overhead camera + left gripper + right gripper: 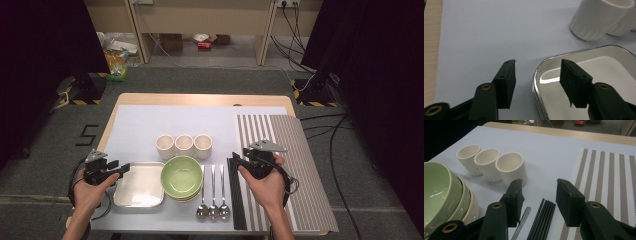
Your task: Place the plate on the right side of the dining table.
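Your left gripper (537,82) straddles the near-left corner rim of the white tray (599,72): one jaw stands outside on the mat, the other inside over the tray floor, and the pads are not yet pressing on the rim, so it holds nothing. To take the tray well, I would bring the gripper down until both pads overlap the raised rim, then clench squarely across it; a corner grip on a shiny rim looks likely to slip or let the tray swing, so lift slowly and keep it level. Mind the nearest cup (596,17), which stands just beyond the tray's far edge. Your right gripper (540,202) hangs released over the black chopsticks (543,220), jaws apart with nothing between the pads; a spoon handle (522,221) lies just beside them. On the high view the tray (139,186) sits at the near left of the desk (200,99), just beside the stack of green bowls (182,177). Counted: three white cups (184,145) in a row, touching; one tray; three bowls in the stack; three spoons (213,192) side by side; one striped placemat (295,165). The chopsticks lie bunched, too close together for me to count.
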